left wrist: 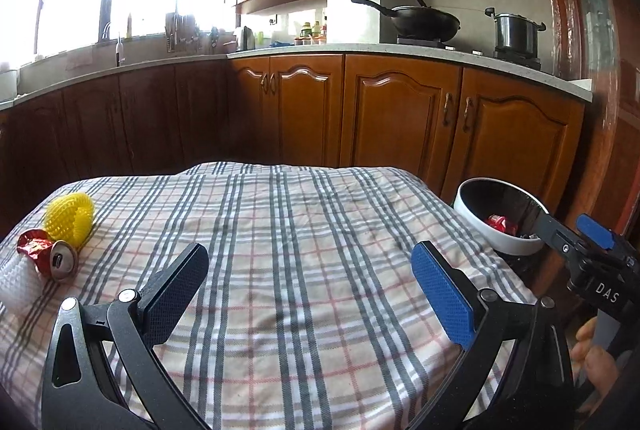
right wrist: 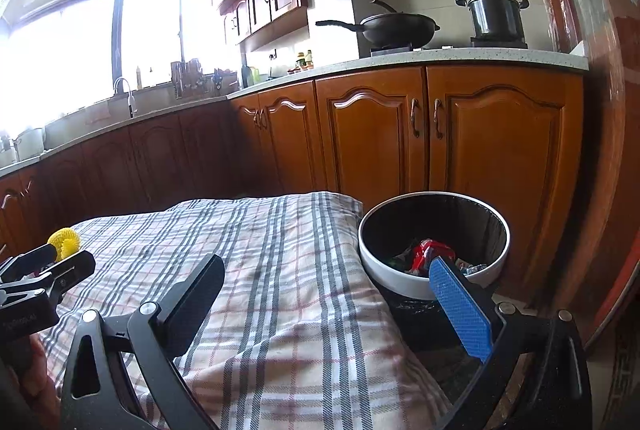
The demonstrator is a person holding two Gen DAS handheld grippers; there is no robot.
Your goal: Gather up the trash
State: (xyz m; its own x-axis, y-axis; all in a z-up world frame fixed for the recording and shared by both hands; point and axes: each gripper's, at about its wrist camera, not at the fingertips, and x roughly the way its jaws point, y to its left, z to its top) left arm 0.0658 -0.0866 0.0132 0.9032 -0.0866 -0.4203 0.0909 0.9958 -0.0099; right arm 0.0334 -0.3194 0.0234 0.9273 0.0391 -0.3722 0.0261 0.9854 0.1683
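both tongs (left wrist: 310, 276) (right wrist: 328, 280) gaping, empty.

The only lettering I can read is "DAS", in white capitals on the black body of the right gripper (left wrist: 596, 242), seen at the right edge of my left wrist view. In my right wrist view there is faint print on the black body of the left gripper (right wrist: 60, 266) at the lower left, but it is too blurred for me to make out. The crushed red can (left wrist: 48, 254) on the table carries markings I cannot read either.
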